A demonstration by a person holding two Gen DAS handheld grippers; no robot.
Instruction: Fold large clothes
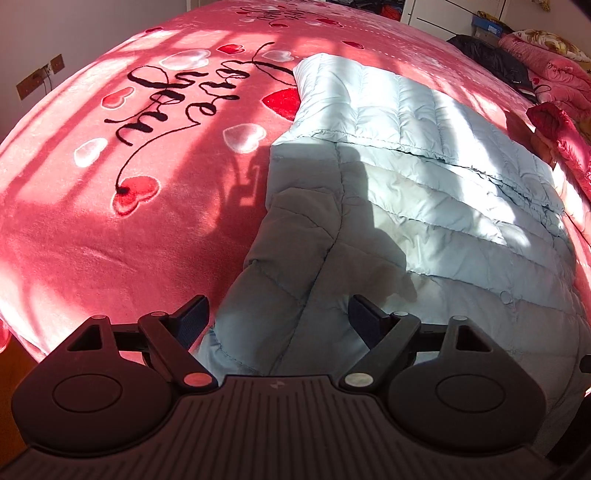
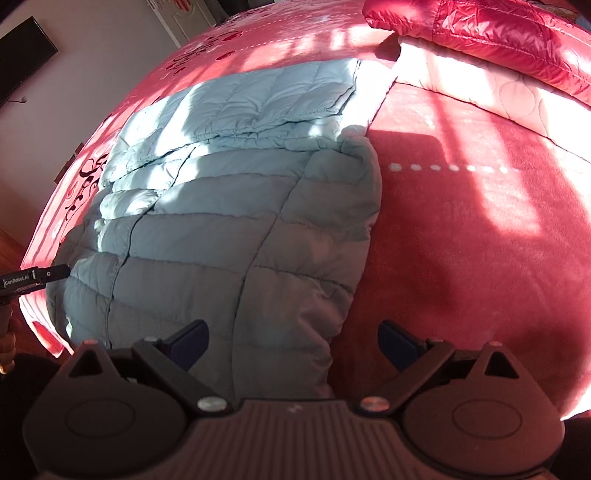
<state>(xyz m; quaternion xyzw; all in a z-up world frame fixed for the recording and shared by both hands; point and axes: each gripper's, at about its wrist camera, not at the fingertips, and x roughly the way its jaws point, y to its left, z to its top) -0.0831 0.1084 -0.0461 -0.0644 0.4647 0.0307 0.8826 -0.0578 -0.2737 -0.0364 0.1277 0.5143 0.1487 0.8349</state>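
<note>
The pale blue quilted down jacket [image 1: 424, 192] lies partly folded on the bed, puffy and stitched in horizontal channels, half in sun and half in shade. Its near edge sits just ahead of the left gripper [image 1: 279, 317], whose jaws stand wide with nothing between them. The right gripper [image 2: 293, 345] is likewise spread wide over the jacket's right edge. Beneath lies a fuzzy pink heart-printed blanket [image 1: 110, 229]; a glossy red jacket [image 2: 498, 33] rests farther off.

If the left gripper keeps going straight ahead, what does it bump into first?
Probably the light blue puffer jacket: the open left gripper points right at its near folded edge, though depth is hard to judge.
</note>
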